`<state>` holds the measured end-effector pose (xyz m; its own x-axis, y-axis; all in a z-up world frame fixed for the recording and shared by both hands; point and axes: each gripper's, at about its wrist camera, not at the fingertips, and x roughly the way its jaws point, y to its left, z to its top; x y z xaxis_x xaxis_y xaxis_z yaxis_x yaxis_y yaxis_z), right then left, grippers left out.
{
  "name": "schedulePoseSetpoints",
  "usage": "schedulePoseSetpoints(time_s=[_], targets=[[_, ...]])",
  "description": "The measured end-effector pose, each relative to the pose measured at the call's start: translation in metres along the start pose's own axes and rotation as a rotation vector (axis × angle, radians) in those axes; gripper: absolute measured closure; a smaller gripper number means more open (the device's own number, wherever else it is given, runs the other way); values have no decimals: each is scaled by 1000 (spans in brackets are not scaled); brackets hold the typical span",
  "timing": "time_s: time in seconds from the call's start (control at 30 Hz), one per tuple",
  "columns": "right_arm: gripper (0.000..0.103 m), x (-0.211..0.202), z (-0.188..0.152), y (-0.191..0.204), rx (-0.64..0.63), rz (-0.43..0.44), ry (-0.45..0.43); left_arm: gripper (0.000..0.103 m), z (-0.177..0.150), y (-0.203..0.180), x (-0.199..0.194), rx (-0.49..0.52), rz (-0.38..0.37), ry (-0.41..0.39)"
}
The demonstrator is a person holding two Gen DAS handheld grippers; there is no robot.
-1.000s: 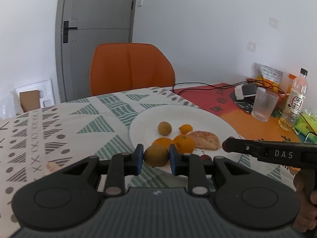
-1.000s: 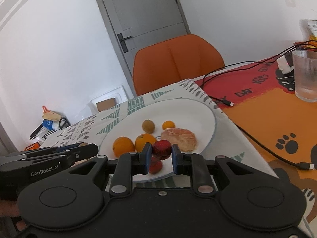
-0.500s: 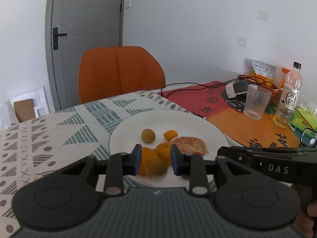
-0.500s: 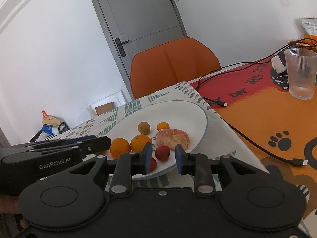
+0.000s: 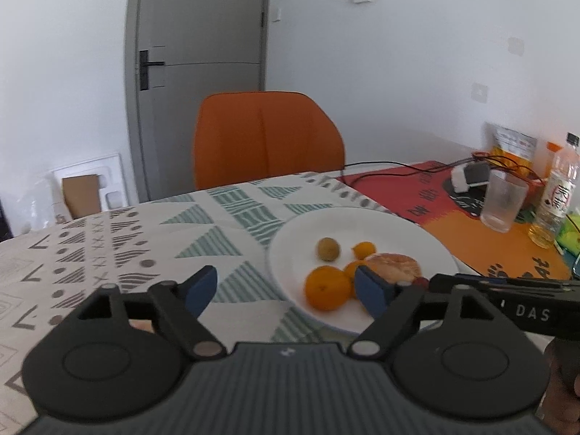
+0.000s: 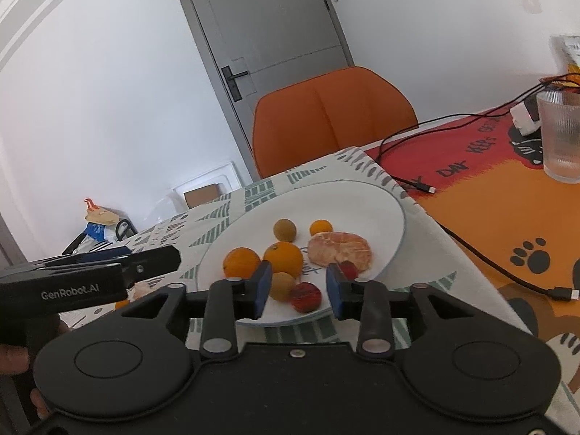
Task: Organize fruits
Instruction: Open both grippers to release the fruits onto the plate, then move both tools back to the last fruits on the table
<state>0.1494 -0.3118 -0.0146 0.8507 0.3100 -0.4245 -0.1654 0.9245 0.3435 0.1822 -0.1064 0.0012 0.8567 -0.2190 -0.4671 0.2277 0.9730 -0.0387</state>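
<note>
Both claws hang released and empty at the near edge of the round white plate [image 6: 393,214]: left claw [image 5: 286,288], right claw [image 6: 298,290]. The fruits lie gathered on it, round oranges [image 6: 282,258] beside a peeled mandarin [image 6: 340,248], probably sorted together.

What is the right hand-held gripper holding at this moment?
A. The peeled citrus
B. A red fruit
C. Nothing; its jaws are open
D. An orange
C: the right hand-held gripper has its jaws spread apart with nothing gripped, and the red fruit lies on the white plate.
</note>
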Motion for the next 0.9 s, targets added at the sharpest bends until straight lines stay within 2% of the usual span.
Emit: schedulePoseSetpoints(time_s=[0.13,0.2,0.27,0.3,0.4,0.9], targets=[[45,1,0,9,-23,-3,-10,16,0,15,-9,-21,29,-11],[20,-1,0,13,-36,3,-25,10,0,23,-13,-35,58,-22],[7,-3,-1,18,-52,6,-52,6,0,31,-18,-57,89,-35],[4,-4,-1,22,-62,3,-62,6,-1,35,-20,-67,93,-39],[0,-2,0,31,-81,3,-64,5,-3,45,-24,-87,113,-38],[0,5,-7,57,-111,34,-32,4,-27,77,-37,-134,143,-31]])
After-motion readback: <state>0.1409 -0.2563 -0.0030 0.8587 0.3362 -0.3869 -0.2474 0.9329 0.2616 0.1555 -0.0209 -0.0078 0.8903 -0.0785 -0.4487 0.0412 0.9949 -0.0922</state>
